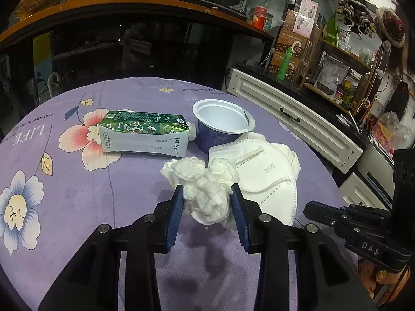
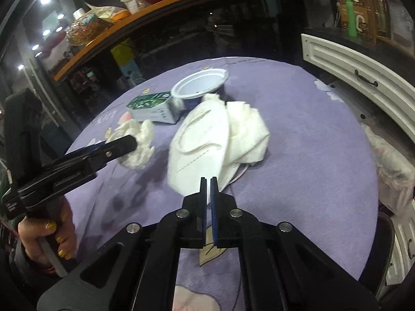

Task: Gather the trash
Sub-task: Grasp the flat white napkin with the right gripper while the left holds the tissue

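My left gripper [image 1: 207, 191] is closed around a crumpled white tissue [image 1: 205, 189], with a blue pad on each side of it, just above the purple flowered tablecloth [image 1: 77, 197]. The tissue also shows in the right wrist view [image 2: 140, 145] at the left gripper's tip. My right gripper [image 2: 209, 181] is shut and empty, with its tips at the near edge of a white N95 mask [image 2: 199, 150]. The mask [image 1: 269, 178] lies right of the tissue. A green and white milk carton [image 1: 145, 134] lies on its side beside an empty purple cup [image 1: 223, 127].
A second crumpled white paper [image 2: 246, 134] lies on the far side of the mask. A white cabinet with a drawer handle [image 1: 290, 115] stands right of the table. A dark glass counter [image 1: 129, 46] with cluttered shelves runs behind it.
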The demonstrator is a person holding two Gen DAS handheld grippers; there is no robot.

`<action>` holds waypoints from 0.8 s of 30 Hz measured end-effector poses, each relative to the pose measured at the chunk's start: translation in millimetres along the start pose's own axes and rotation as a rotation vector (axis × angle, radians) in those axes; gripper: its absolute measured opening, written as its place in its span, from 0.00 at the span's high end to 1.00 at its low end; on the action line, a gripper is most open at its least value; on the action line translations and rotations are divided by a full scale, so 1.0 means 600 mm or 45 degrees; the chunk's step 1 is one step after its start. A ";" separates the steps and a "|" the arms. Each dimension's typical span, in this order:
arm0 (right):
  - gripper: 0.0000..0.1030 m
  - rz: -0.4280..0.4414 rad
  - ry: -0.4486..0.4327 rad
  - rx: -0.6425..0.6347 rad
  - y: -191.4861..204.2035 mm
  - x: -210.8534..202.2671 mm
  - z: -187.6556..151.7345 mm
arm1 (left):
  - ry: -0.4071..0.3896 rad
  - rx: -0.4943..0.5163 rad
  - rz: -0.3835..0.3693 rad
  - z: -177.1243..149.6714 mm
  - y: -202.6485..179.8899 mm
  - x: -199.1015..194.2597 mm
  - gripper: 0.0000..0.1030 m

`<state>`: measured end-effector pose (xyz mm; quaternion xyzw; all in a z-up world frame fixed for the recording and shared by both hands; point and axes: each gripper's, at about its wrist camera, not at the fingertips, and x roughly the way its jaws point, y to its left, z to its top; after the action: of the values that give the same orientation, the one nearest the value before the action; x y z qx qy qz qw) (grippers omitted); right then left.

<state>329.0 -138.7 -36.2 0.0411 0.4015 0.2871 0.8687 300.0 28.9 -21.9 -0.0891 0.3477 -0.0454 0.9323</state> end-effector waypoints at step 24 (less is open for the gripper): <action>0.93 -0.064 -0.006 0.079 -0.056 0.072 0.069 | 0.024 0.009 -0.037 -0.006 -0.006 0.005 0.64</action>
<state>396.5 -137.0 -47.6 0.0586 0.4089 0.2526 0.8750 299.8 24.2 -25.7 -0.0903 0.3549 -0.0611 0.9285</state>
